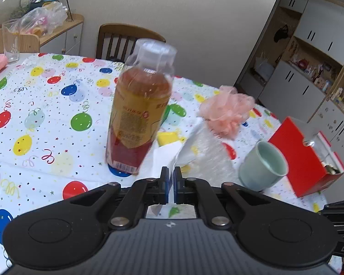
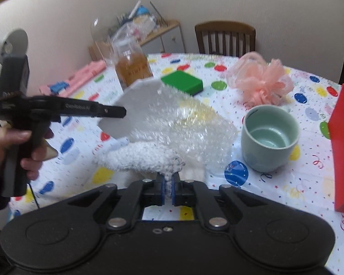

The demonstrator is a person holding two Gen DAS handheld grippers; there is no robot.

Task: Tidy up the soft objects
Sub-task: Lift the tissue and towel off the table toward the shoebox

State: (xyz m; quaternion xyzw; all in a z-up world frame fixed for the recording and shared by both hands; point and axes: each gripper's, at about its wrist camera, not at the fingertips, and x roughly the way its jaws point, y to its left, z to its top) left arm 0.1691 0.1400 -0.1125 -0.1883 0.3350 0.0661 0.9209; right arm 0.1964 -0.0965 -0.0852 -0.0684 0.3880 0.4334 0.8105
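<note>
Right wrist view: fluffy white cloth (image 2: pixel 146 154) w/ bubble wrap (image 2: pixel 183 123) draped.

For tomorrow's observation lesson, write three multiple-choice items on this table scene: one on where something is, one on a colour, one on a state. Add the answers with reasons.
1. Where does the green sponge lie?
A. Inside the cup
B. On the tablecloth between the bottle and the pink mesh puff
C. On the chair

2. What colour is the cup?
A. Pale green
B. Black
C. Orange

3. How does the right gripper stand?
A. Wide open over the cup
B. Shut on the white fluffy cloth
C. Shut on the bottle

Answers:
1 B: it rests flat on the tablecloth, with the bottle on one side and the pink mesh puff on the other.
2 A: wall and inside are both pale green.
3 B: the white fluffy cloth is pinched between its pads.
</note>
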